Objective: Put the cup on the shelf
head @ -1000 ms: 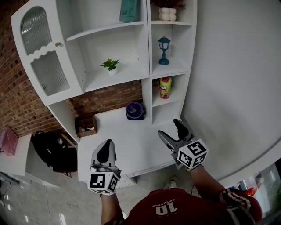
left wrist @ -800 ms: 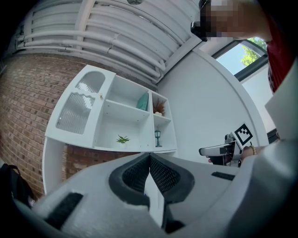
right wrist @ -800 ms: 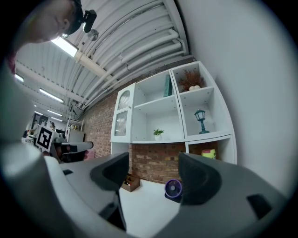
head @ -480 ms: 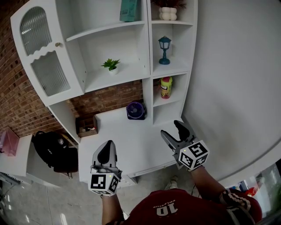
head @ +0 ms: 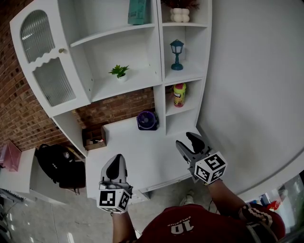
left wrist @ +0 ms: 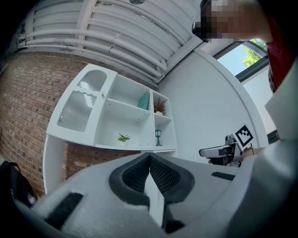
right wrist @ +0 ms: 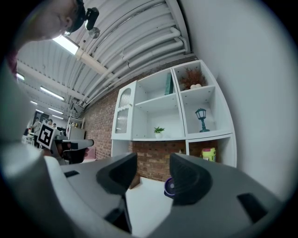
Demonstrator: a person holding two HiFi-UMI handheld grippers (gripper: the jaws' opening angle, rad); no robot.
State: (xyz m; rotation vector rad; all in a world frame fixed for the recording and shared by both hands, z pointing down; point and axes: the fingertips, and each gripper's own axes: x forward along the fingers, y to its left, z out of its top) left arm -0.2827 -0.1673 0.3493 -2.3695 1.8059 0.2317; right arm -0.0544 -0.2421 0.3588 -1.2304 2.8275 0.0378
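Observation:
The purple cup (head: pixel 147 119) lies on its side at the back of the white desk top (head: pixel 142 154), beside the shelf unit's divider. In the right gripper view the cup (right wrist: pixel 169 187) shows past the jaws, far off. My right gripper (head: pixel 186 140) hovers over the desk's front right. It is open, and its jaws have just been closing with nothing between them (right wrist: pixel 152 167). Over the desk's front left edge my left gripper (head: pixel 115 162) is shut and empty, its pads meeting (left wrist: pixel 149 157). Both grippers are well short of the cup.
The white shelf unit (head: pixel 123 80) holds a small green plant (head: pixel 119 70), a blue lantern (head: pixel 177 54), a yellow-green can (head: pixel 179 94) and a teal book (head: pixel 138 12). A wooden box (head: pixel 93 136) sits at the desk's left. A black backpack (head: pixel 59 163) lies lower left. A white wall (head: pixel 256 85) stands at the right.
The right gripper's jaws stand closer together than a second ago. Both hands have kept their places, and the cup has not moved.

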